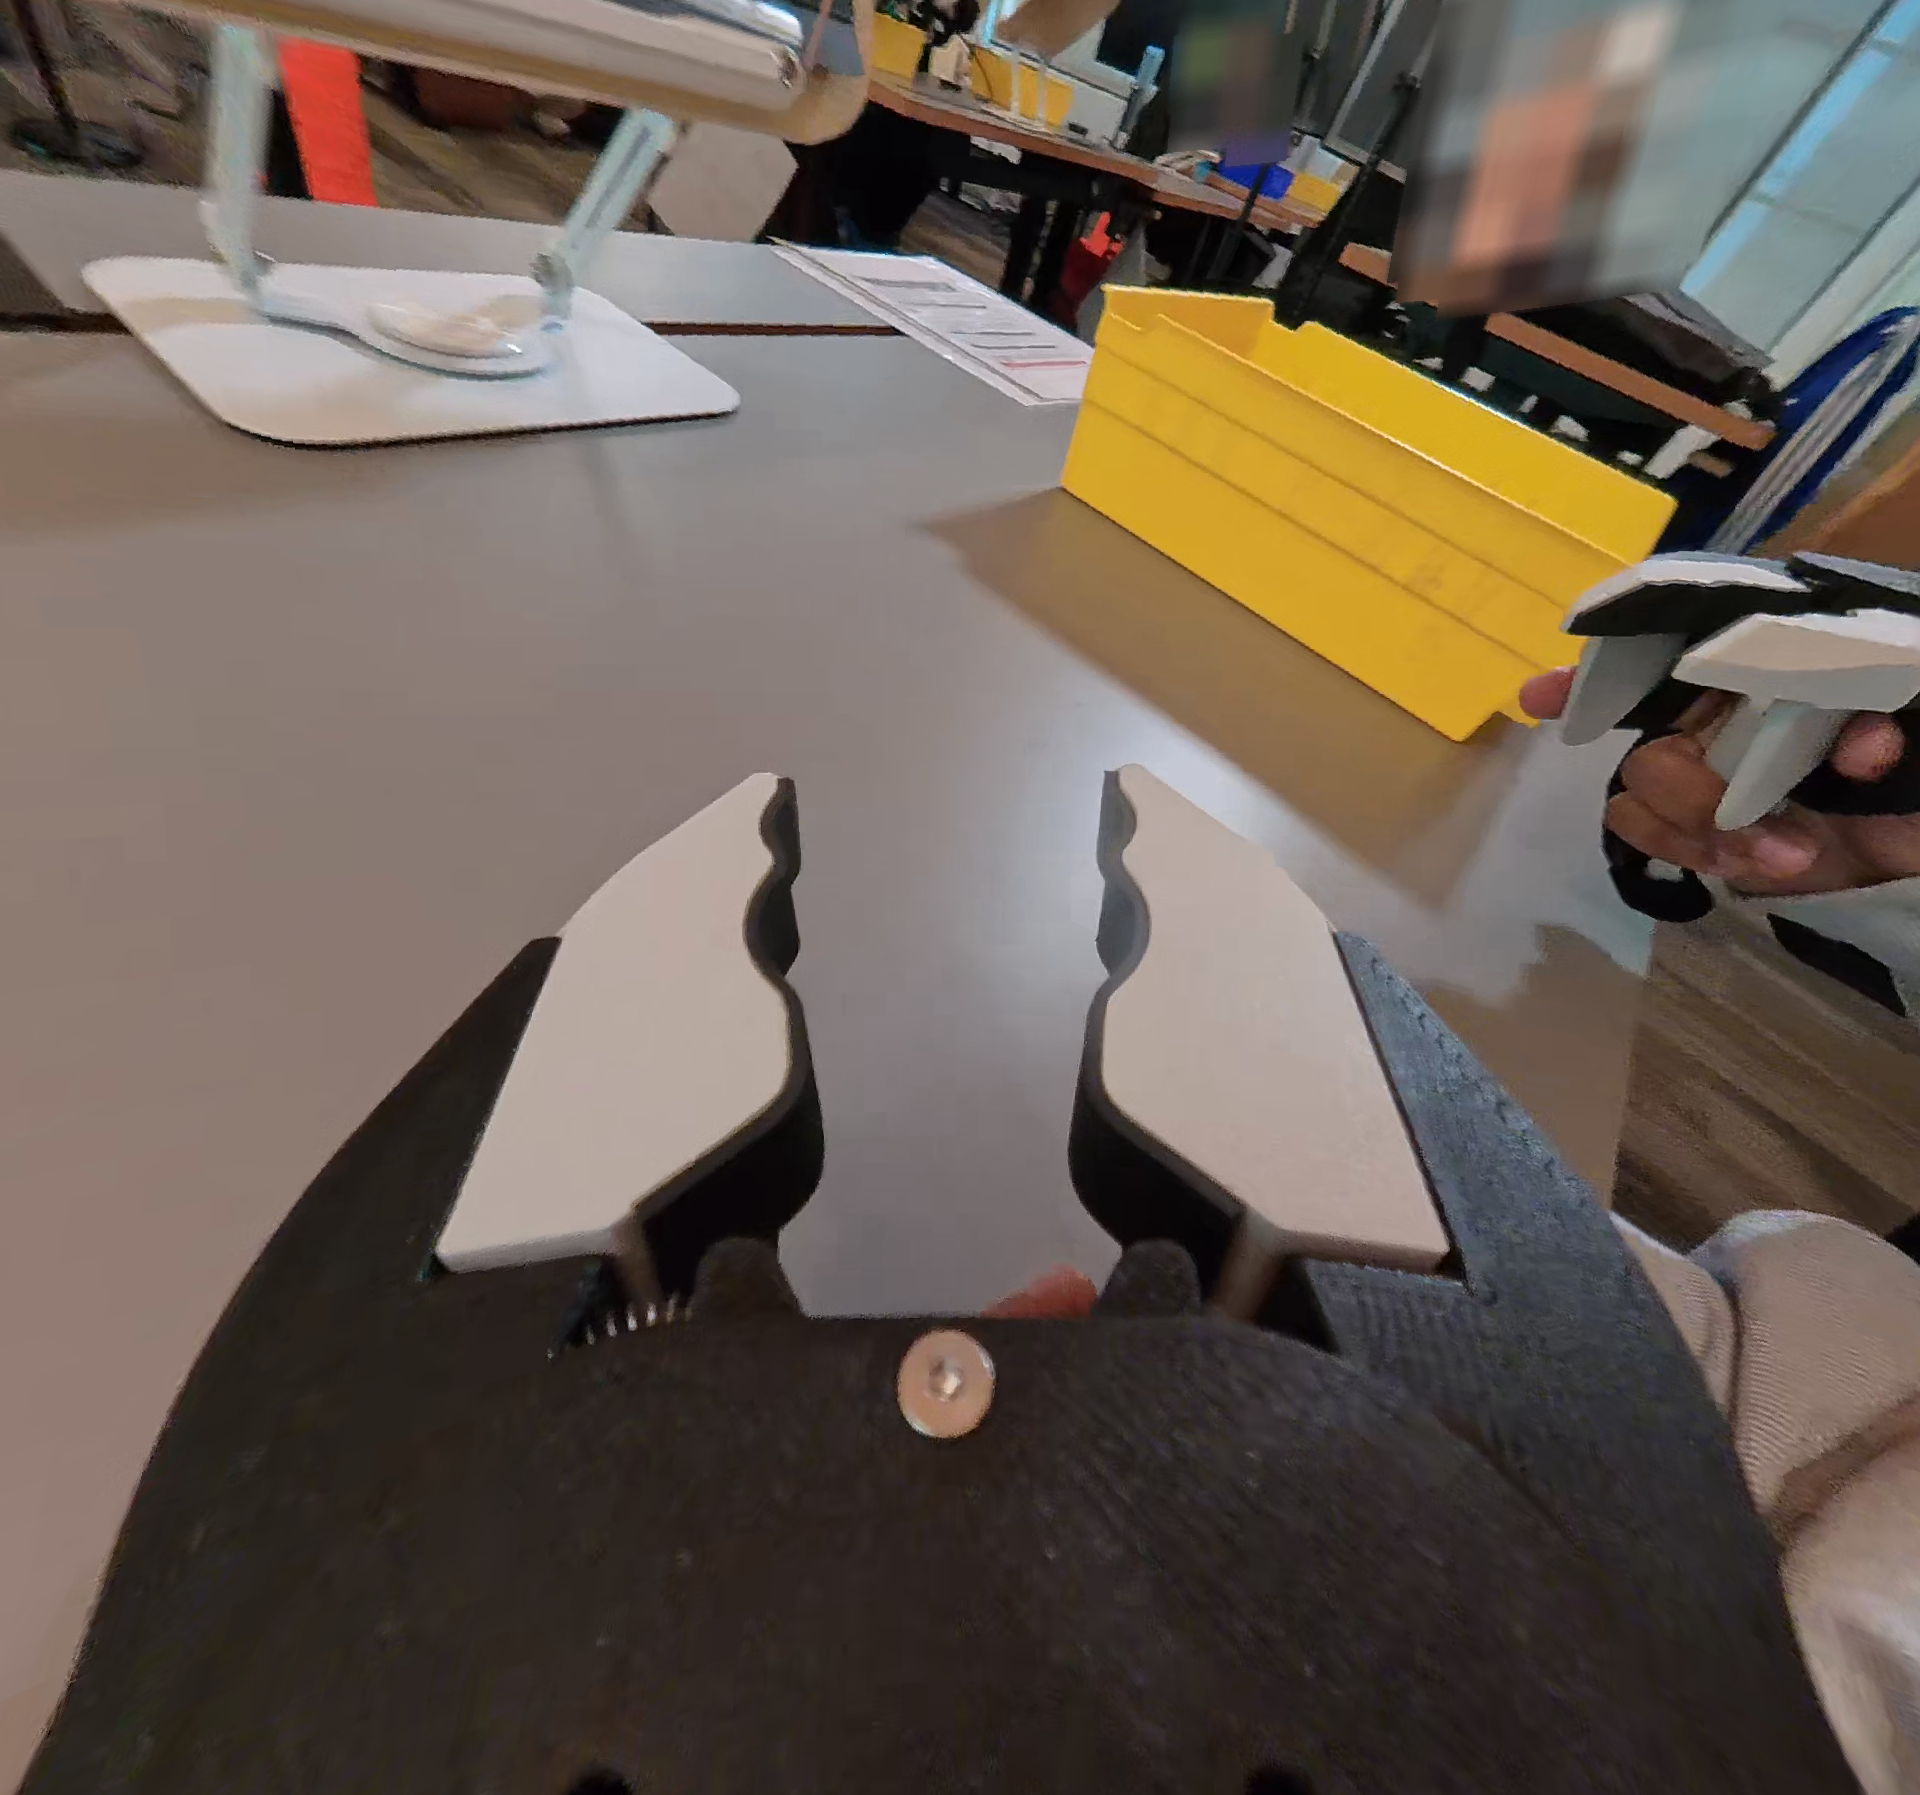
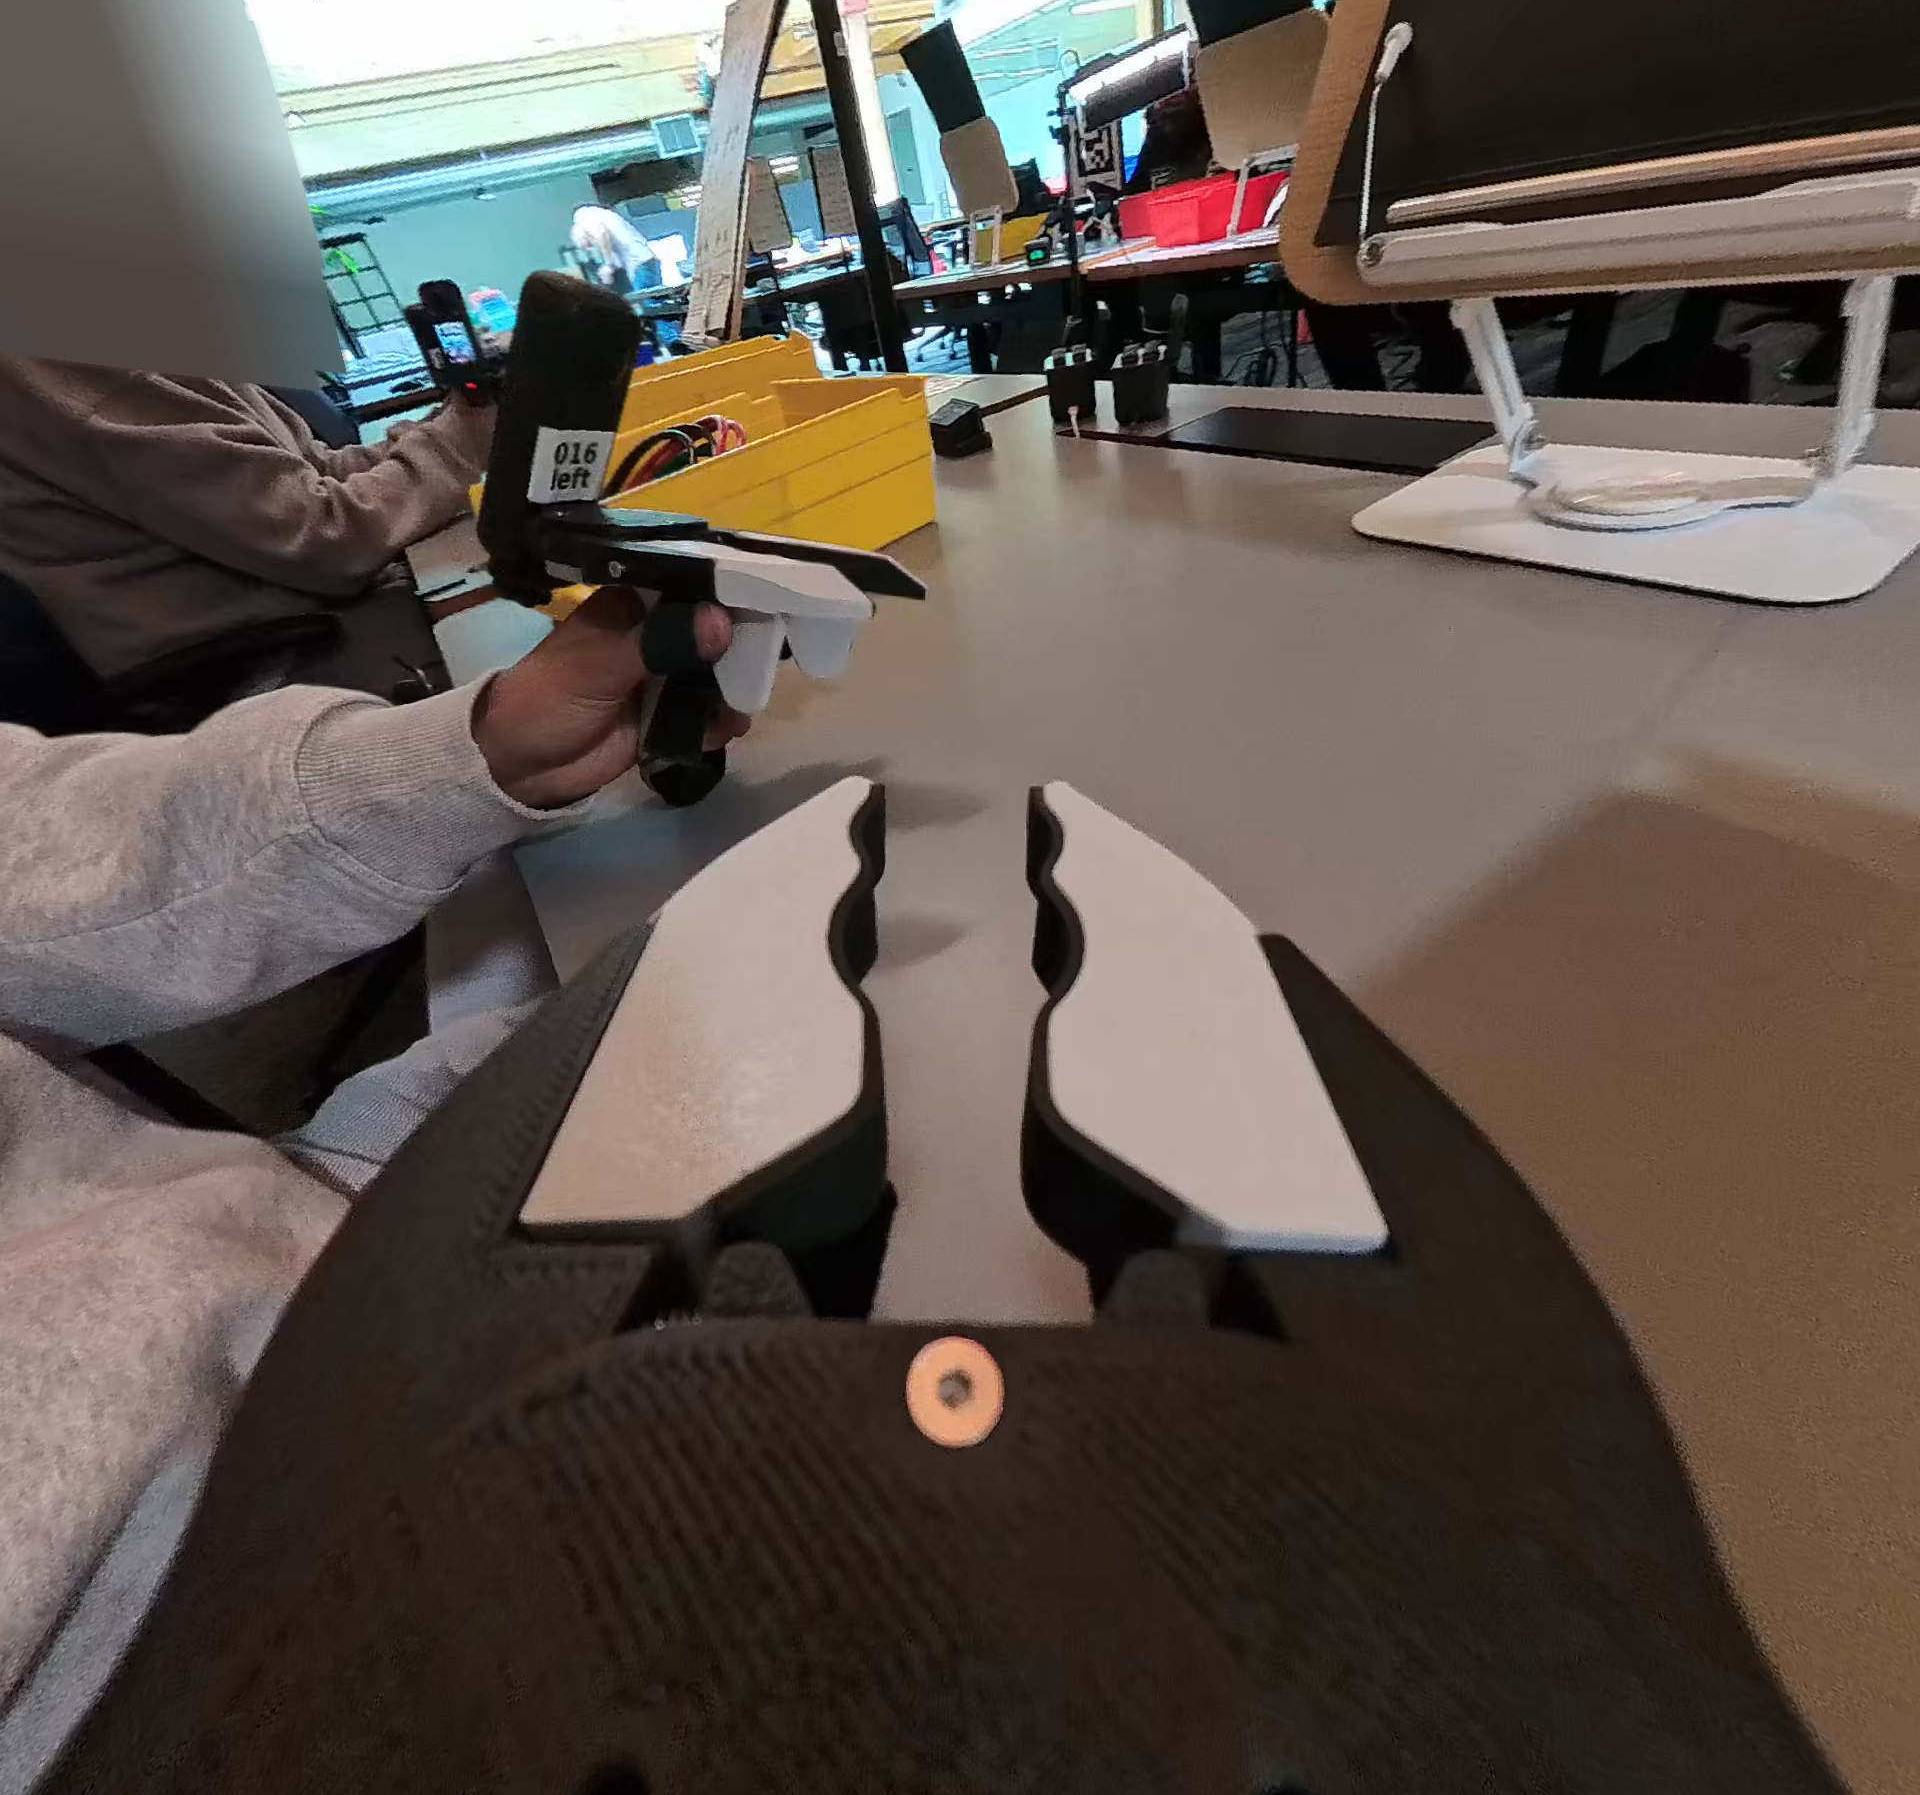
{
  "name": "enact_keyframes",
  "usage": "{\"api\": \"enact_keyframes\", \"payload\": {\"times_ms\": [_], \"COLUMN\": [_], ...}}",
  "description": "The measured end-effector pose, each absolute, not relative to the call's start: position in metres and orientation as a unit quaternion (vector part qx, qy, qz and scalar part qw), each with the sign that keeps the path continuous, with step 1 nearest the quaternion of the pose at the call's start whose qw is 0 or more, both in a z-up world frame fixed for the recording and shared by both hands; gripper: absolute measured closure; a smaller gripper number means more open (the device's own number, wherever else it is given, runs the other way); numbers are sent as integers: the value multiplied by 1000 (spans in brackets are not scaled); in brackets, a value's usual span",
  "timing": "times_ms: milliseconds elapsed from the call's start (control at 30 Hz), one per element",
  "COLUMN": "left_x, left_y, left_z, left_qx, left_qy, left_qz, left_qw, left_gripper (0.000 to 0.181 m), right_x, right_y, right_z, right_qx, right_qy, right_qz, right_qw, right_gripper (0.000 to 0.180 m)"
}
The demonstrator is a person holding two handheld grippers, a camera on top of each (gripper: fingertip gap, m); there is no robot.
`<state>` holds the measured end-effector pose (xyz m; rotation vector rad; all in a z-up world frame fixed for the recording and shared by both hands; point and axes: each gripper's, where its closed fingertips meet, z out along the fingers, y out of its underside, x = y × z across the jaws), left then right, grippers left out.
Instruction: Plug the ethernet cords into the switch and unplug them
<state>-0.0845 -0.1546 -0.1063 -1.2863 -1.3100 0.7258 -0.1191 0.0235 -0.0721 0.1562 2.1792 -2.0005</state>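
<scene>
My left gripper (image 1: 951, 789) is open and empty, held over bare grey table (image 1: 520, 706). My right gripper (image 2: 956, 800) is open by a narrower gap and also empty, low over the same table. Each shows in the other's view: the right gripper (image 1: 1683, 743) at the far right, the left gripper (image 2: 790, 665) at mid-left, both hand-held. A bundle of coloured cords (image 2: 686, 444) lies in a yellow bin (image 2: 821, 467) behind the left gripper. The bin also shows in the left wrist view (image 1: 1351, 498). No switch is clearly visible; a small black box (image 2: 956, 426) sits beside the bin.
A monitor on a white stand base (image 1: 416, 363) stands at the back of the table; it also shows in the right wrist view (image 2: 1662, 524). A paper sheet (image 1: 935, 311) lies by the bin. A black mat (image 2: 1299, 436) lies near the stand. A person's sleeved arms (image 2: 208, 862) are at the left.
</scene>
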Motion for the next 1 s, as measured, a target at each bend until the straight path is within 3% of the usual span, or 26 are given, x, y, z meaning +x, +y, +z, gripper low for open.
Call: {"api": "enact_keyframes", "payload": {"times_ms": [467, 567, 600, 633, 767, 867, 933, 1000], "left_x": [37, 53, 56, 60, 67, 69, 68, 66], "left_y": [-286, -297, -302, -308, -310, -334, -341, -340], "left_z": [-60, -64, -64, -63, -45, -74, -95, -101], "left_qx": [-480, -480, -473, -464, -462, -476, -484, -486], "left_qy": [-583, -591, -594, -596, -555, -611, -636, -637], "left_qz": [579, 574, 581, 594, 650, 609, 575, 565], "left_qw": [307, 301, 293, 277, 236, 173, 176, 199], "left_gripper": [128, 148, 148, 136, 135, 114, 119, 141], "right_x": [-99, -95, -94, -94, -97, -101, -104, -107], "right_y": [-27, -32, -32, -33, -31, -29, -27, -24], "right_z": [-75, -77, -77, -77, -75, -75, -74, -73], "right_qx": [30, 29, 29, 30, 44, 64, 80, 97], "right_qy": [727, 727, 727, 727, 720, 712, 704, 696], "right_qz": [-653, -646, -645, -644, -648, -648, -648, -647], "right_qw": [211, 228, 232, 234, 243, 261, 279, 298], "right_gripper": [152, 151, 151, 151, 150, 150, 150, 149]}}
